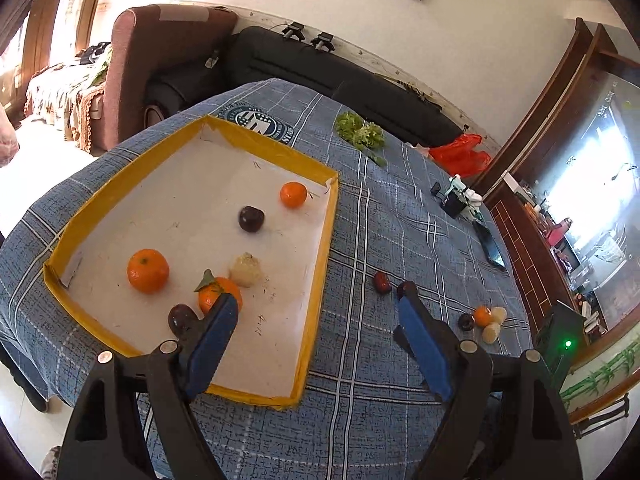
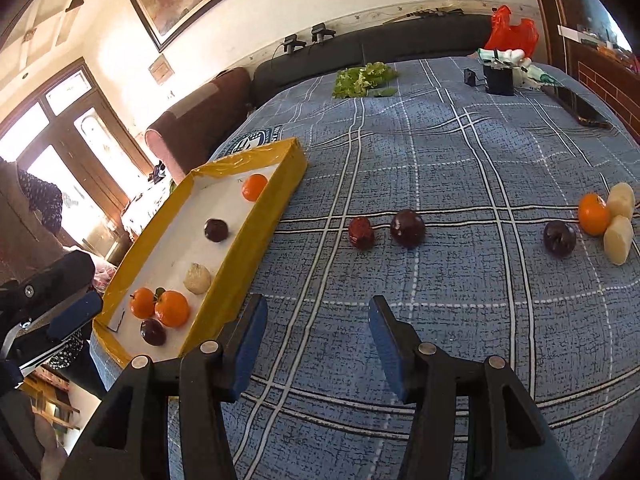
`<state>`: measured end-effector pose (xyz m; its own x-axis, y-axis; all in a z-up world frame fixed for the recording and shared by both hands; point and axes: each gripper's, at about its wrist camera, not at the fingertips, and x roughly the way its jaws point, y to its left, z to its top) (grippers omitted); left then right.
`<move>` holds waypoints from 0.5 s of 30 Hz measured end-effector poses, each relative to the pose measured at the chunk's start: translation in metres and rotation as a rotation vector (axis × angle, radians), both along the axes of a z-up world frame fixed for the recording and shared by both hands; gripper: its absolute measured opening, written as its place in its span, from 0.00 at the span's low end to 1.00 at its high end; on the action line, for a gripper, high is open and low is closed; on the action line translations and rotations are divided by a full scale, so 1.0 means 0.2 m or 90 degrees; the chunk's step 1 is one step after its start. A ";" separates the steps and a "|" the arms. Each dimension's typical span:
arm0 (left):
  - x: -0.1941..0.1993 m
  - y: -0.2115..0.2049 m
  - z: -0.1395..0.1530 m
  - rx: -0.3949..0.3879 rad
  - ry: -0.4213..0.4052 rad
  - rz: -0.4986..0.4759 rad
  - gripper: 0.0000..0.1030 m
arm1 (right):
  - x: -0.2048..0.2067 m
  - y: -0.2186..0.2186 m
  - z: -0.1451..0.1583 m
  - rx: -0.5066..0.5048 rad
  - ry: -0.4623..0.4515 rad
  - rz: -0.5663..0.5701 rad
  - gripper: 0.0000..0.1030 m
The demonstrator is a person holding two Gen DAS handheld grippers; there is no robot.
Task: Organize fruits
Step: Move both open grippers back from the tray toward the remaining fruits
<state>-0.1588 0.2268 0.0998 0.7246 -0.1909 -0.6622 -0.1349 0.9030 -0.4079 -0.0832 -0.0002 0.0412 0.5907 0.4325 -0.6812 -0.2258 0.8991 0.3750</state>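
Left gripper [image 1: 318, 300] jaws wide apart, empty, over yellow tray [image 1: 320, 264] edge, right gripper [image 2: 316, 312] parted, empty, above tablecloth [image 2: 460, 160]

The tabletop [image 2: 460, 168] wears a blue-grey cloth crossed by white and dark check lines, with a dark teal and white round emblem [image 1: 260, 122] printed on it. The tray [image 1: 320, 256] has yellow walls and a white floor. Each claw has black arms and blue pads: left claw [image 1: 320, 304], right claw [image 2: 318, 310]. Ahead of the right claw lie a dark red date [image 2: 361, 232] and a deep purple plum [image 2: 407, 227]; farther right, an orange tangerine [image 2: 593, 214] beside pale cream pieces [image 2: 619, 218]. Beyond them are green lettuce [image 2: 362, 76] and a red bag [image 2: 512, 32].
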 end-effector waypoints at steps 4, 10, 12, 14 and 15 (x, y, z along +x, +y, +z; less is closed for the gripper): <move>-0.01 -0.01 0.01 0.012 -0.003 0.000 0.80 | -0.01 -0.22 0.03 0.006 -0.017 -0.051 0.55; 0.05 -0.15 -0.03 0.025 0.008 -0.050 0.81 | -0.06 -0.78 0.05 -0.003 -0.028 -0.194 0.56; 0.06 -0.21 -0.05 0.028 0.006 -0.082 0.81 | -0.08 -0.91 0.04 -0.016 -0.021 -0.229 0.56; 0.08 -0.30 -0.07 0.038 0.008 -0.112 0.81 | -0.07 -1.01 0.02 -0.024 -0.007 -0.247 0.57; 0.09 -0.33 -0.08 0.042 0.009 -0.123 0.81 | -0.07 -1.03 0.02 -0.022 -0.004 -0.248 0.57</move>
